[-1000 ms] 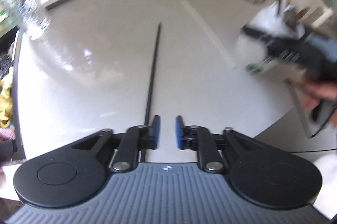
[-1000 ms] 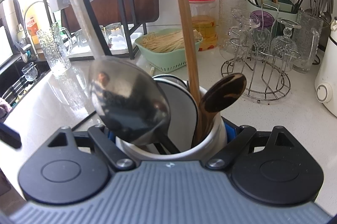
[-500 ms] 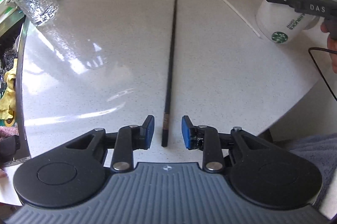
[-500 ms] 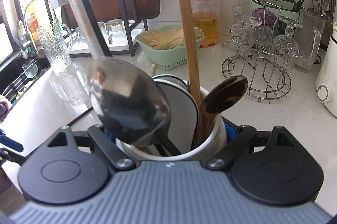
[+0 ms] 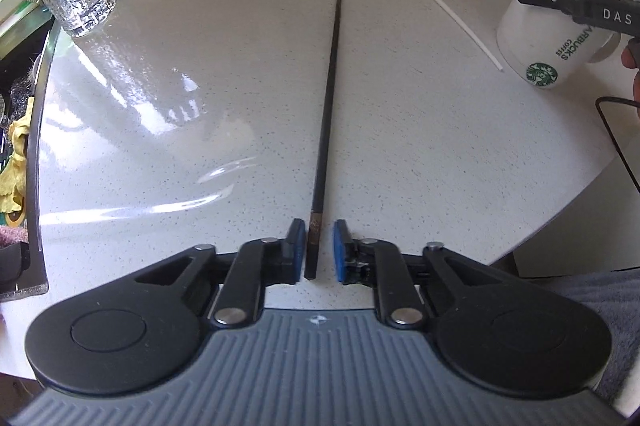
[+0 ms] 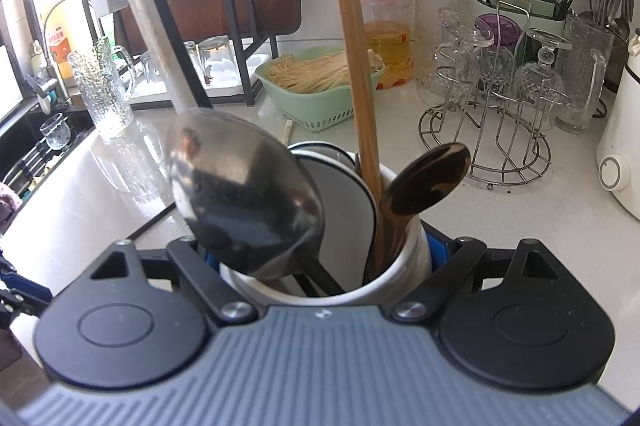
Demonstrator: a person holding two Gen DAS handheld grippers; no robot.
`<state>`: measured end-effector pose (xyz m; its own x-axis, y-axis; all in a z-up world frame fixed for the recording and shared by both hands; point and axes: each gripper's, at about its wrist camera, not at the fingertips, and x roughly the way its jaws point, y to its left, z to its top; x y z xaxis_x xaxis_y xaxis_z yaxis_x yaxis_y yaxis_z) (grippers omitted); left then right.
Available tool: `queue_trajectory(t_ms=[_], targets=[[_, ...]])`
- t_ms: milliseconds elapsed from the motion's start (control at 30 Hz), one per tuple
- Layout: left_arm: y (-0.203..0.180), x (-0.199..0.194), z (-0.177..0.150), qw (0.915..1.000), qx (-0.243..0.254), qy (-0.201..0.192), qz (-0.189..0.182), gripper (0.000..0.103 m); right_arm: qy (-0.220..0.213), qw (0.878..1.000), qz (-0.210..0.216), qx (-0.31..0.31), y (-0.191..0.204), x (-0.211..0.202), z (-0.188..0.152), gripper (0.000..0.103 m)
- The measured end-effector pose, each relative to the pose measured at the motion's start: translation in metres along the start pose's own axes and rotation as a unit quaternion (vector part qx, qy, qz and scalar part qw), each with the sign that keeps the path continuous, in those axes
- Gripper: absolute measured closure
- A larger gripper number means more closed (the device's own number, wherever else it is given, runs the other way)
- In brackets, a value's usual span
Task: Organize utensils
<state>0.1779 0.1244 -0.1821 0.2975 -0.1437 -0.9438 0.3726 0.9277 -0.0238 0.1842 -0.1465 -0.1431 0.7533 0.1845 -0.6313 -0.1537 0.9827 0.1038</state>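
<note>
Black chopstick (image 5: 329, 114) flat on counter (image 5: 200, 74), near end between closing left tongs (image 5: 317, 250)

Our left gripper (image 5: 316, 250) points steeply down, blue pads closing on near end of black chopstick (image 5: 329, 114); left pad close against it, right pad just apart. Our right gripper (image 6: 324, 254) angles down, jaws spread wide, clamped on both sides of white mug (image 6: 404, 266).

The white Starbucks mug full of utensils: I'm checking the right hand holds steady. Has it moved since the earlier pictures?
No. The white Starbucks mug sits the same against the wire glass rack behind it.
</note>
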Motion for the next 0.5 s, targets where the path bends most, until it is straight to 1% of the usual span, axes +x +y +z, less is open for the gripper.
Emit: queue_trajectory(t_ms=[33,100,233,500], targets=[[-0.002,0.0,0.0,1.0,0.002,0.001,0.001,0.096,0.0,1.0,0.0,0.0,0.0,0.0,0.0,0.012],[-0.009,0.0,0.001,0.9997,0.021,0.003,0.014,0.096,-0.001,1.0,0.001,0.0,0.0,0.0,0.0,0.012],[-0.018,-0.003,0.004,0.9993,0.031,0.017,0.013,0.096,-0.002,1.0,0.001,-0.001,0.0,-0.001,0.0,0.012],[-0.015,-0.062,0.04,0.9995,0.027,0.013,-0.007,0.097,-0.01,1.0,0.002,-0.001,-0.001,-0.002,-0.002,0.012]])
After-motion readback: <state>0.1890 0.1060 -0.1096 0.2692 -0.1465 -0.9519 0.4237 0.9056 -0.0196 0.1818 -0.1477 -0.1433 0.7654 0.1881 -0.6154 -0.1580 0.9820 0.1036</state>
